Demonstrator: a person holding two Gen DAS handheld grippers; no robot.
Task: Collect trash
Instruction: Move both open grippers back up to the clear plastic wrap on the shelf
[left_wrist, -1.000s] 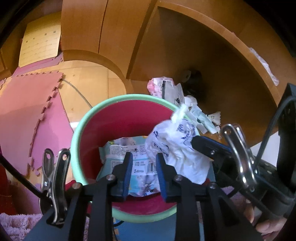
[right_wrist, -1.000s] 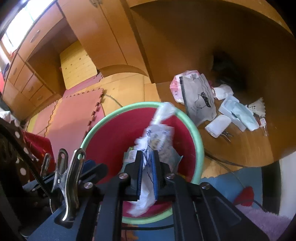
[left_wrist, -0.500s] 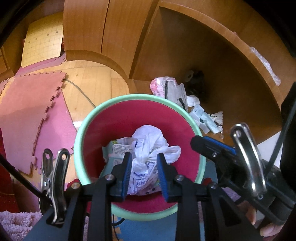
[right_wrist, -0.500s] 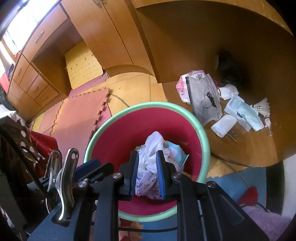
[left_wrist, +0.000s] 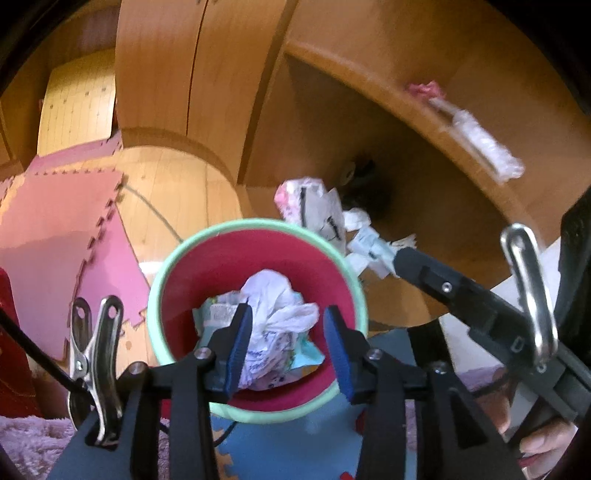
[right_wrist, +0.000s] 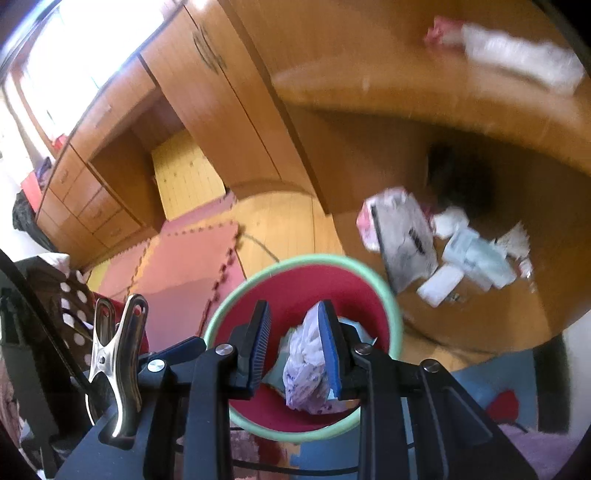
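A crumpled white plastic bag lies atop flat wrappers inside the red, green-rimmed bin; more wrappers litter the far-right floor.

Red bin with mint-green rim, white blue-printed bag, pink mats

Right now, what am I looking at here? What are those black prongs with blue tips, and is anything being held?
No robot here: a person holds a hand-held gripper in each hand, each carrying a fisheye camera looking along its two blue-padded fingers. One picture comes from the left hand-held gripper, the other from the right hand-held gripper. Both are open and hold nothing. Below them stands a red bin with a green rim; inside lies a crumpled white bag on top of a wrapper. More litter, packets and papers, lies on the wooden floor under the desk. The right gripper's black finger also shows at the edge of the left view.
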